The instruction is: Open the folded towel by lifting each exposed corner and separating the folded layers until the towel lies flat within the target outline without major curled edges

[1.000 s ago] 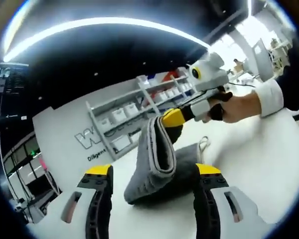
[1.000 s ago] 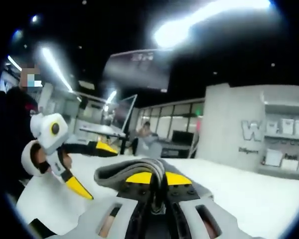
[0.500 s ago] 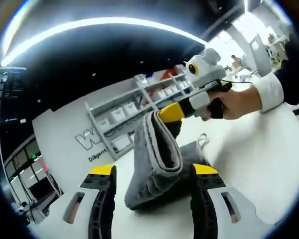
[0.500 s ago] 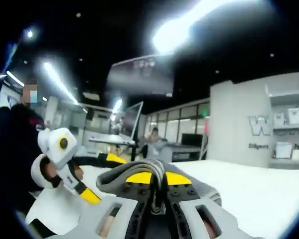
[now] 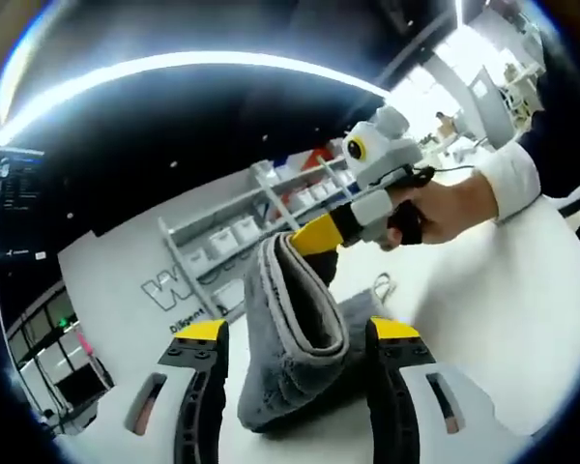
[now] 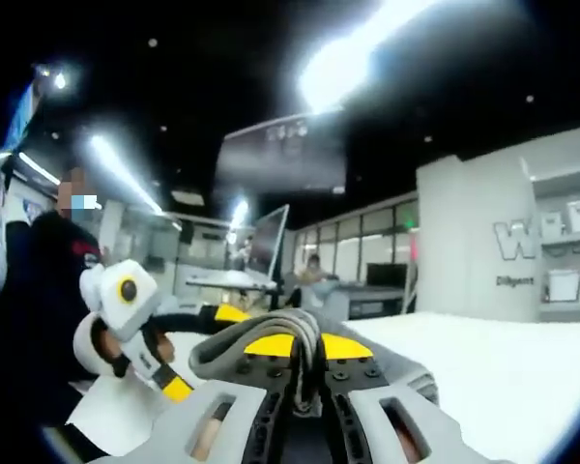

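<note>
One towel (image 5: 295, 329) corner has risen higher, right gripper (image 5: 307, 237) pinching it.

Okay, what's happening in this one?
A person with a handheld gripper in each hand is opening a folded grey terry towel on a white table. The right gripper is shut on the towel's layered edge and holds it up off the table, so the cloth stands in a tall fold. The left gripper is open, its jaws standing either side of the raised towel without gripping it. The towel is not yet flat.
</note>
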{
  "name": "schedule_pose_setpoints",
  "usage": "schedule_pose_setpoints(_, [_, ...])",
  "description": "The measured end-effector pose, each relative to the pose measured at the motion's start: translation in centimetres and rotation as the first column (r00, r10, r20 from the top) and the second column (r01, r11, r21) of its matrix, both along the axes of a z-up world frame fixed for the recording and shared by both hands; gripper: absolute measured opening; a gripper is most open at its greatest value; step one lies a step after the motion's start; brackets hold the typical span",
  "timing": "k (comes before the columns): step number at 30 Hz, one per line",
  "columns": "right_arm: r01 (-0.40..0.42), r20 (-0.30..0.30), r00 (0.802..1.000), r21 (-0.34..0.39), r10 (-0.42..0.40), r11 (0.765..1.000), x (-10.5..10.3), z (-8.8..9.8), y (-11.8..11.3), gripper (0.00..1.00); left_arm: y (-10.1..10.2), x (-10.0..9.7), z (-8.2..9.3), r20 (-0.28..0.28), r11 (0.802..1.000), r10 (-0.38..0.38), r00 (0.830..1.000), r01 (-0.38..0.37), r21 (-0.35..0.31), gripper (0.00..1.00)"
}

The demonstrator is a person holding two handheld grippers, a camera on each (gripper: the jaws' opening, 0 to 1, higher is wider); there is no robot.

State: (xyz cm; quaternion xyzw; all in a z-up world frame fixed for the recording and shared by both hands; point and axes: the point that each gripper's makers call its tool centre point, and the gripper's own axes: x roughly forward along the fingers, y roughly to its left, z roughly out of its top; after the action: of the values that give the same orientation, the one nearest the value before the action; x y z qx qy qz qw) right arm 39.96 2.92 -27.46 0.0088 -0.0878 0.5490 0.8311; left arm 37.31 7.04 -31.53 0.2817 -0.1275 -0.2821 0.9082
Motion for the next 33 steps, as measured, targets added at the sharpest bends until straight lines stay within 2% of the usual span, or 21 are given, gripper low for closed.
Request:
schedule_pose_setpoints(5, [-0.014,0.004,1.0,0.0,0.014,1.0,-0.3,0.0,0.3,0.02,0.3,0.0,0.4,0.004,1.0,0.004,1.0,-0.004,-0.03,0.55])
schedule_pose_setpoints(8, [-0.028,0.006,1.0,-0.003,0.028,1.0,-0.5,0.0,0.5,0.02,0.1,-0.1,0.5,0.011,1.0,-0.002,1.0,0.002,-0.031,0.49])
schedule_pose_setpoints(11, [-0.063,0.053,0.997,0.005,0.062,0.998,-1.5,0.5,0.6,0.02,0.0,-0.1,0.3,0.012,1.0,-0.004,1.0,0.004,-0.016,0.47])
schedule_pose_setpoints(14, [-0.076,0.056,0.996,0.003,0.076,0.997,-2.1,0.8,0.8,0.02,-0.1,-0.2,0.5,0.025,1.0,-0.007,1.0,0.007,-0.011,0.47])
schedule_pose_setpoints(20, [-0.081,0.032,0.996,0.016,0.08,0.997,-1.7,0.7,0.8,0.02,-0.4,-0.6,0.9,0.061,1.0,-0.014,0.998,0.014,0.003,0.44])
schedule_pose_setpoints(22, [-0.077,0.033,0.997,0.016,0.077,0.997,-1.7,0.7,0.8,0.02,-0.5,-0.9,1.2,0.078,1.0,-0.022,0.997,0.022,0.0,0.41])
schedule_pose_setpoints(23, [-0.079,0.033,0.996,0.018,0.079,0.997,-1.7,0.7,0.8,0.02,-0.9,-1.1,1.4,0.079,0.999,-0.047,0.996,0.048,-0.018,0.4])
schedule_pose_setpoints(26, [-0.088,0.04,0.995,0.021,0.087,0.996,-2.0,0.9,0.8,0.02,-1.2,-1.3,1.3,0.073,0.998,-0.056,0.996,0.057,-0.024,0.4])
schedule_pose_setpoints(28, [-0.091,0.045,0.995,0.022,0.09,0.996,-2.1,1.0,0.8,0.02,-1.3,-1.6,1.7,0.1,0.998,-0.06,0.993,0.062,-0.02,0.39])
schedule_pose_setpoints(33, [-0.109,0.031,0.994,0.04,0.108,0.993,-2.3,1.2,0.7,0.02,-1.3,-1.6,1.8,0.127,0.999,-0.045,0.991,0.045,-0.001,0.39])
